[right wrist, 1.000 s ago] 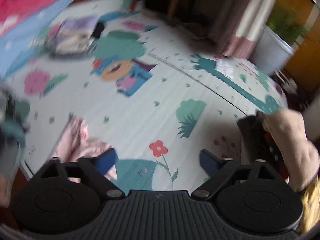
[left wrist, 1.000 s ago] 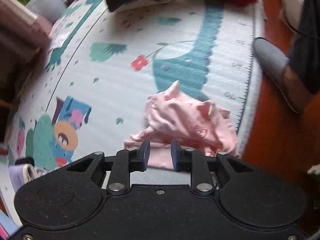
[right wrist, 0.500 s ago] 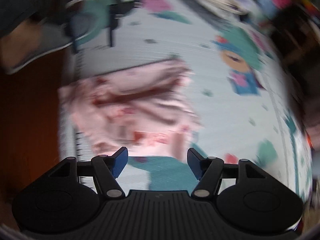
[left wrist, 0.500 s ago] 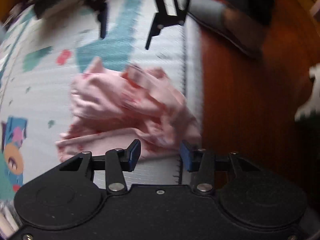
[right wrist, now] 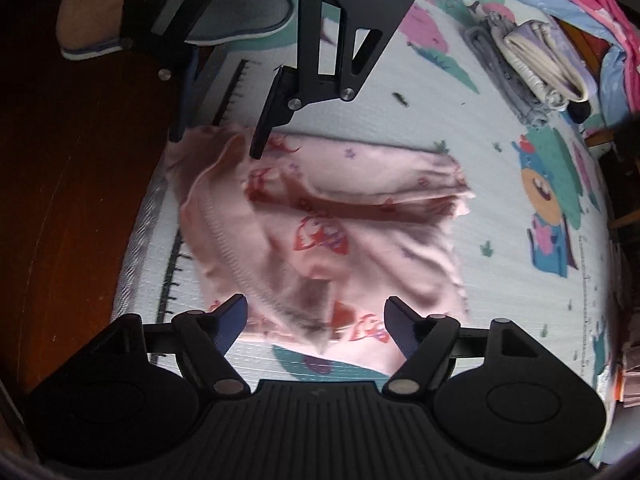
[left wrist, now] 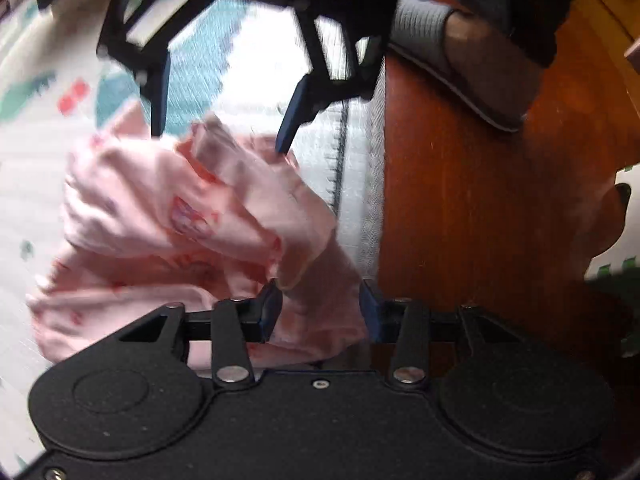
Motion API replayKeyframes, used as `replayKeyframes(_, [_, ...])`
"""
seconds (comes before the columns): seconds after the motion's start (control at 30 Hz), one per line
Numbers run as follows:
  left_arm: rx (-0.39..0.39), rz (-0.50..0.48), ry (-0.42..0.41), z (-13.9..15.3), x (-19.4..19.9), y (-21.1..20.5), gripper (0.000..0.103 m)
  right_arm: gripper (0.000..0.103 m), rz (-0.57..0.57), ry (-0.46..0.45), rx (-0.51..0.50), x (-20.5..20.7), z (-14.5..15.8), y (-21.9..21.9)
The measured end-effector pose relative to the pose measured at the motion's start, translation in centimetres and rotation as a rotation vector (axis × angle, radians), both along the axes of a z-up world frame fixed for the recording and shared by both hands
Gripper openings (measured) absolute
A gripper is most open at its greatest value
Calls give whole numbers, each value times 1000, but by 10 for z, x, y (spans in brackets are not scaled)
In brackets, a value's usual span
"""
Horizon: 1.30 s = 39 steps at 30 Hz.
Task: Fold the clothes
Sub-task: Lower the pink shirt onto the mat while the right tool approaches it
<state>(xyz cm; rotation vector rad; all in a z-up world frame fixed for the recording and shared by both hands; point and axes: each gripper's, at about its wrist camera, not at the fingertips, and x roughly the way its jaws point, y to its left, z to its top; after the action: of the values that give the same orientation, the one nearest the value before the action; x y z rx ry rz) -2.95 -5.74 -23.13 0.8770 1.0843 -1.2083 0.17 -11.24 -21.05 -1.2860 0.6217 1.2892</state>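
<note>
A lived-in home, likely a child's play corner: a padded cartoon play mat (right wrist: 460,92) with dinosaurs and flowers lies on polished wooden floor (left wrist: 480,200), with folded laundry (right wrist: 536,68) stacked on it, bright printed bedding (right wrist: 592,4) beyond, and someone's grey slipper (left wrist: 436,36).

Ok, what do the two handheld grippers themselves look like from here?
Both are matte black. The left gripper has a smooth speckled body with two round caps, silver pivot screws and dark blue finger pads. The right gripper has a ribbed centre panel, the same linkage arms and blue pads. No cables, hands or sleeves visible.
</note>
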Motion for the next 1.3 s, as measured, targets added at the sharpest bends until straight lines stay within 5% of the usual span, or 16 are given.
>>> replayKeyframes(0.03, [24, 2, 13, -1, 1, -2, 6, 78, 14, 1, -4, -2, -2, -2])
replayKeyframes(0.1, [36, -65, -37, 15, 4, -1, 6, 81, 41, 2, -9, -7, -4, -6])
replayKeyframes(0.33, [72, -31, -294, 77, 48, 29, 6, 84, -8, -43, 29, 2, 4, -4])
replayKeyframes(0.57, [177, -275, -491, 88, 15, 41, 5, 91, -127, -34, 84, 22, 11, 3])
replayKeyframes(0.73, [265, -636, -676, 64, -31, 41, 5, 91, -175, 79, 101, 43, 14, 11])
replayKeyframes(0.83, [267, -793, -681, 50, -53, 50, 5, 89, -169, 134, 97, 50, 12, 14])
replayKeyframes(1.07, [263, -848, -640, 39, -65, 59, 5, 54, -157, 273, 54, 51, -2, 20])
replayKeyframes(1.23, [257, -799, -632, 43, -63, 57, 5, 54, -152, 255, 97, 49, -2, 27])
replayKeyframes(1.3, [253, -740, -615, 37, -62, 56, 5, 31, -159, 288, 85, 54, -2, 28])
